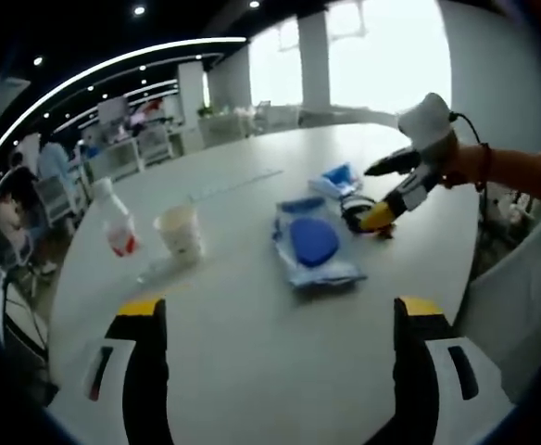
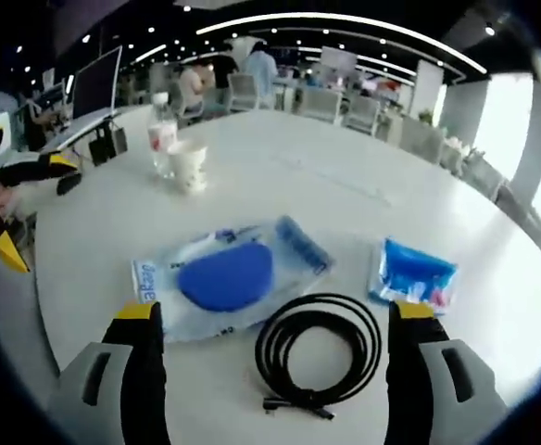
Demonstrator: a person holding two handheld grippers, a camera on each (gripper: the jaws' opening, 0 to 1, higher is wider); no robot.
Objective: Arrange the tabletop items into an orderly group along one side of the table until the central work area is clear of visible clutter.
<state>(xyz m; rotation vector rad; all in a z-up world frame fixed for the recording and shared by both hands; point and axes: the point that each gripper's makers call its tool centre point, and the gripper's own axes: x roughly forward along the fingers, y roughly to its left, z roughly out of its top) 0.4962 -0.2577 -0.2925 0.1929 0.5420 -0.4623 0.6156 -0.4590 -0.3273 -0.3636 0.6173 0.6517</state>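
On the white table [image 1: 252, 343] lie a clear bag with a blue pad [image 1: 315, 243], a small blue packet [image 1: 340, 179] and a coiled black cable [image 1: 354, 206]. A paper cup [image 1: 180, 232] and a plastic bottle [image 1: 115, 220] stand to the left. My left gripper [image 1: 280, 308] is open and held back from all of them. My right gripper [image 1: 382, 195], in a hand, hovers at the cable. In the right gripper view, the right gripper [image 2: 277, 313] is open just above the cable [image 2: 264, 350], between the bag [image 2: 224, 276] and the packet [image 2: 414, 275]. The left gripper [image 2: 30, 209] shows at the left edge.
The cup [image 2: 189, 165] and bottle [image 2: 162, 134] stand near the table's far side [image 2: 280, 185]. Beyond it are office chairs [image 2: 243, 91], desks and people. A white chair [image 1: 521, 278] stands close to the table edge on the right. Bright windows lie behind.
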